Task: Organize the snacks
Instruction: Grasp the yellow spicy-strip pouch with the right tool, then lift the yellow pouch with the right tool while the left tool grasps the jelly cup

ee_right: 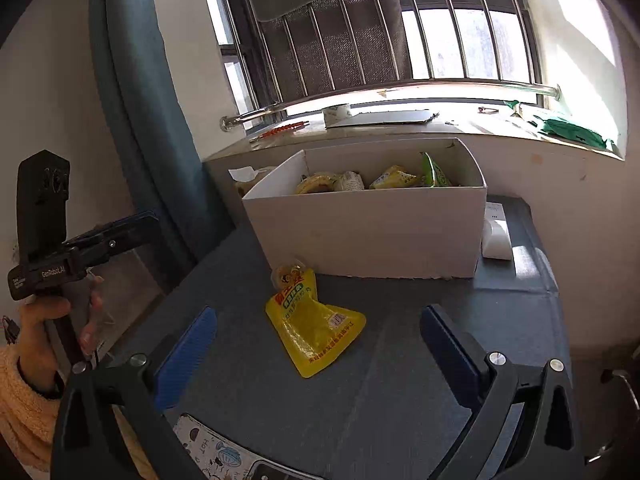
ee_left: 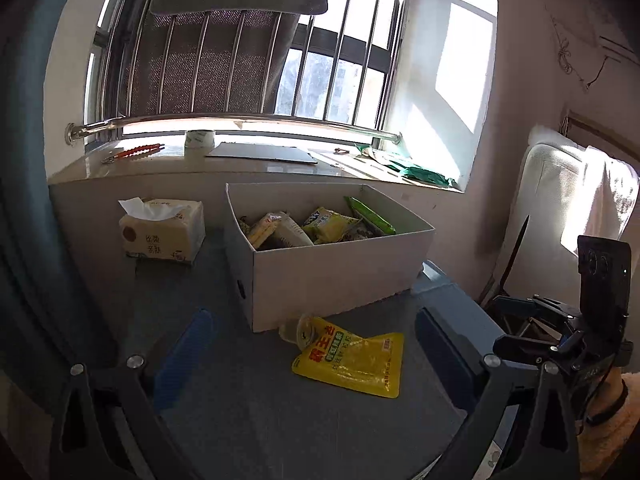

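Yellow pouch (ee_right: 314,322) beside box (ee_right: 372,232), table edge (ee_right: 560,292) right

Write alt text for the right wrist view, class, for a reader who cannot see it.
A yellow snack pouch lies on a grey table between the open right gripper's blue fingers, in front of a white box holding more snacks. A barred window is behind.
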